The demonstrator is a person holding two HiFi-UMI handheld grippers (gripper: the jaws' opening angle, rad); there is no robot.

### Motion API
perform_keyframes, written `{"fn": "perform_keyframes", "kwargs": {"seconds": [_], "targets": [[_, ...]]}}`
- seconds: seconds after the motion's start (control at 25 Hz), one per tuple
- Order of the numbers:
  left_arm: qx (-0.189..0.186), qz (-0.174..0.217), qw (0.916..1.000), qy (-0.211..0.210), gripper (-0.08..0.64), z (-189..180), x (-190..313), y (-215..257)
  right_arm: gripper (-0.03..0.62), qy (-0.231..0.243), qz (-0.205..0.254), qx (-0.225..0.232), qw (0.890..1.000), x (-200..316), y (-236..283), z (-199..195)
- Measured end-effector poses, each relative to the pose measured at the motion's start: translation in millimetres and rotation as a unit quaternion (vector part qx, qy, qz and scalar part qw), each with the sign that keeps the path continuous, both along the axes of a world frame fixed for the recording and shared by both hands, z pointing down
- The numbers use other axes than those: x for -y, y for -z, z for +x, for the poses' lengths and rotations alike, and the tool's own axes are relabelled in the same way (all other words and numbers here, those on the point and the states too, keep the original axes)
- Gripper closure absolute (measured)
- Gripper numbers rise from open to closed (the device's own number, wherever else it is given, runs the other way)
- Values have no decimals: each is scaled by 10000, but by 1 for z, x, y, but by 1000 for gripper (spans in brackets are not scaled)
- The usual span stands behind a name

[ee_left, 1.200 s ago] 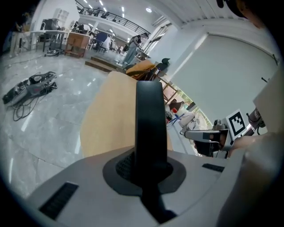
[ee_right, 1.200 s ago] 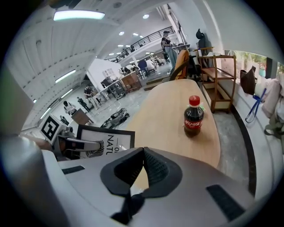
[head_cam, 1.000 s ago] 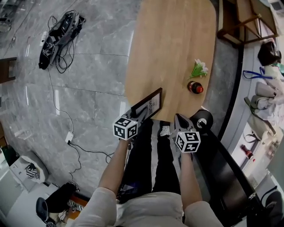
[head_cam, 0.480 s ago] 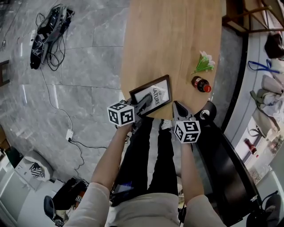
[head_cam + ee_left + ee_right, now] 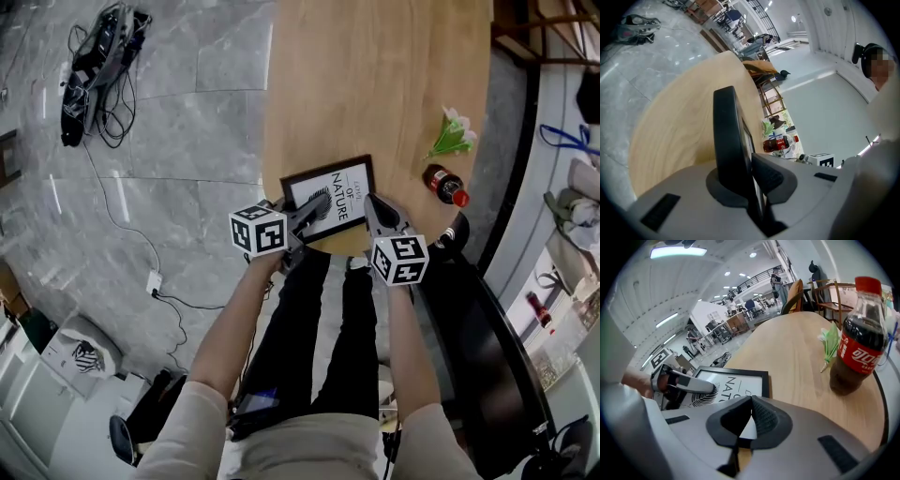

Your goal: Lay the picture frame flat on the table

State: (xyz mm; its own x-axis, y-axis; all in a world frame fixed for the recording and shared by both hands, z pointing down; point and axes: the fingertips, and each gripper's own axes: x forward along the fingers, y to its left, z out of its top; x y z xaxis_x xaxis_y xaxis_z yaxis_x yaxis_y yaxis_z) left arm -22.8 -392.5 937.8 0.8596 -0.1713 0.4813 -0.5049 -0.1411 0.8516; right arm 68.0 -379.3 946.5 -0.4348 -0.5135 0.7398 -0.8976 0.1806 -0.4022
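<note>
The black picture frame [image 5: 339, 192] with a white print lies face up, close to flat, on the near end of the wooden table [image 5: 375, 84]. My left gripper [image 5: 314, 208] is shut on the frame's near left part; in the left gripper view the frame's dark edge [image 5: 725, 136] runs between the jaws [image 5: 751, 174]. My right gripper [image 5: 376, 210] is at the frame's right near corner, its jaws together with nothing clearly between them. In the right gripper view, the frame [image 5: 736, 379] and the left gripper [image 5: 708, 389] lie just beyond my right gripper [image 5: 751, 399].
A cola bottle [image 5: 444, 185] [image 5: 857, 343] lies or stands right of the frame, with a green flower sprig [image 5: 452, 136] beyond it. The table's near rim [image 5: 337, 246] is just under the grippers. Chairs stand at the far right; cables lie on the floor to the left.
The frame went from tilted on edge at the table's end to lying face up further onto the table. Both grippers came forward and down; the right one reached the frame's right corner.
</note>
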Motion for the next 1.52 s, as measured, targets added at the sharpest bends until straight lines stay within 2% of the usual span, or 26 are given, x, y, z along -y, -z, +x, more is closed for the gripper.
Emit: {"fn": "perform_keyframes", "kwargs": {"seconds": [0.2,0.44,0.76,0.92,1.28,1.52], "targets": [[25,11,10000,-54,521,10,9,-5,560,-120,-162,-92,9998,-5,-17,3],[532,-226,9983,-65,452,2,14,-19,560,-45,-200,-171,9996,-3,-20,3],[944,-324,9938,-492,398,-6,16,-27,560,-88,-165,-247,9995,-3,-21,1],[1020,-516,9910,-694,385,-17,13,-32,560,78,-73,-391,9992,-2,-21,-2],[1225,-627,9853,-1014,380,-35,1,-35,560,-124,-93,-455,9988,1,-23,-6],[1595,-648,9784,-1143,380,-58,0,-39,560,-186,-181,-522,9983,0,-26,-8]]}}
